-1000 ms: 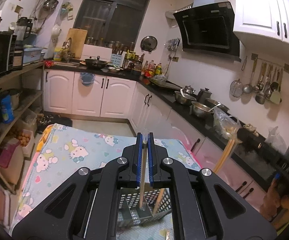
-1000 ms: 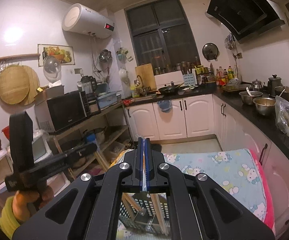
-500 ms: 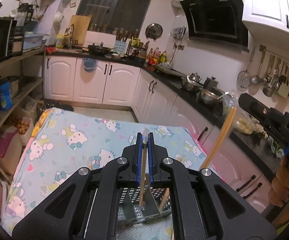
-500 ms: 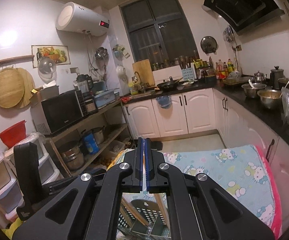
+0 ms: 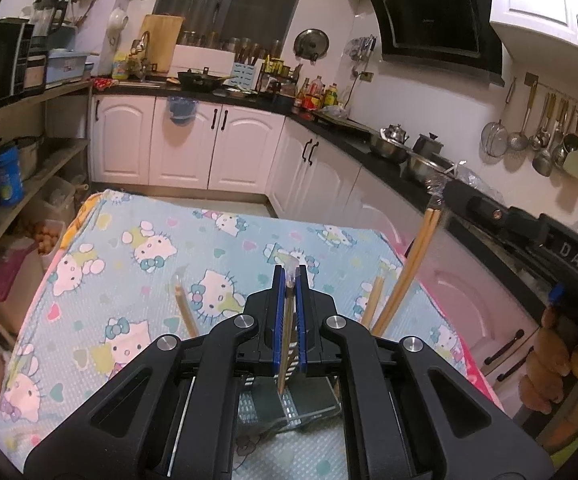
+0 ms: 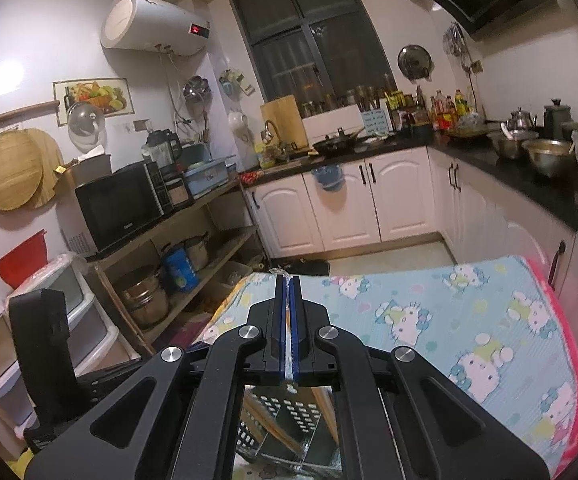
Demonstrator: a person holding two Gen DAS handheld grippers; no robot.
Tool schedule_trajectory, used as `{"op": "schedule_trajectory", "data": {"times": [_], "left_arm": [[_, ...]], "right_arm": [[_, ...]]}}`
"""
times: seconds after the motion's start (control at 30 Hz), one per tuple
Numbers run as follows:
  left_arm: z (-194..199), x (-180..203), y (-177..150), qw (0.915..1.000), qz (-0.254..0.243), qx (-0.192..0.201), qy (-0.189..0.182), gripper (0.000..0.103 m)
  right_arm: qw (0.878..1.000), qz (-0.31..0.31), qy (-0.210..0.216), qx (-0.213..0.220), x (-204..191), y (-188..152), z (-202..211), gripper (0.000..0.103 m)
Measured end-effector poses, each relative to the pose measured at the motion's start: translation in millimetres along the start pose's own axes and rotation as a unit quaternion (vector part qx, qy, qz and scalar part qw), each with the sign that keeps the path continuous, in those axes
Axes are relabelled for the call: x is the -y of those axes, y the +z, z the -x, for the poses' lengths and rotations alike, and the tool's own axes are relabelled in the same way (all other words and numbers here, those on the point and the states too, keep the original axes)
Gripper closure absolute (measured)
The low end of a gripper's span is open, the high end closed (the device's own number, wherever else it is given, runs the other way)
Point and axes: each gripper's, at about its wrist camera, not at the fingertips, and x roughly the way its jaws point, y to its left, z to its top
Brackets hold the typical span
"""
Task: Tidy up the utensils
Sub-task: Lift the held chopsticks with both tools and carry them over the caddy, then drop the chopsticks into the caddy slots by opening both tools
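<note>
Nearest to you, below both tools, sat the perforated utensil basket (image 5: 289,410) on the tabletop (image 5: 101,292), which wore a pale blue cartoon-cat cloth. Through your right tool's frame the basket (image 6: 285,420) showed its slotted walls and wooden chopsticks leaning inside it.

Your left tool (image 5: 290,276) was clamped narrow on a single wooden chopstick (image 5: 285,344). The stick ran between the blue pads, its lower end hanging over the basket's compartments and its plastic-wrapped top poking out past the fingertips. Whether the lower tip touched the basket floor you could not tell from this view.

Your right tool (image 6: 287,280) was pinched tight on something thin and pale, of which only a sliver showed between the pads (image 6: 294,320); a wisp of clear wrapper stuck out at the tip.

Just past your left tool, more chopsticks stood tilted: one (image 5: 185,312) to its left, a short one (image 5: 373,300) and a long pair (image 5: 413,268) to its right, leaning outward.

At the right edge of the left view, your other hand (image 5: 545,364) gripped the second tool's handle.

Farther back ran the black counter (image 5: 369,140) with steel bowls (image 5: 389,150) over white cabinets (image 5: 193,144).
</note>
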Motion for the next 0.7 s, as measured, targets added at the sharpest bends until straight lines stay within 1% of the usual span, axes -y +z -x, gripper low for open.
{"op": "schedule_trajectory", "data": {"times": [0.33, 0.47, 0.7], "left_arm": [[-4.1, -8.3, -15.4, 0.9999, 0.004, -0.012, 0.006, 0.102], [-4.7, -8.8, -17.6, 0.9999, 0.002, -0.011, 0.008, 0.102], [-3.7, -11.4, -24.7, 0.9999, 0.002, -0.014, 0.007, 0.102]], "right_arm": [[1.0, -0.015, 0.0, -0.021, 8.4, -25.5, -18.2, 0.101], [1.0, -0.009, -0.012, -0.022, 11.1, -30.9, -18.6, 0.101], [0.999, -0.017, -0.03, -0.031, 22.7, -40.1, -15.8, 0.1]]}}
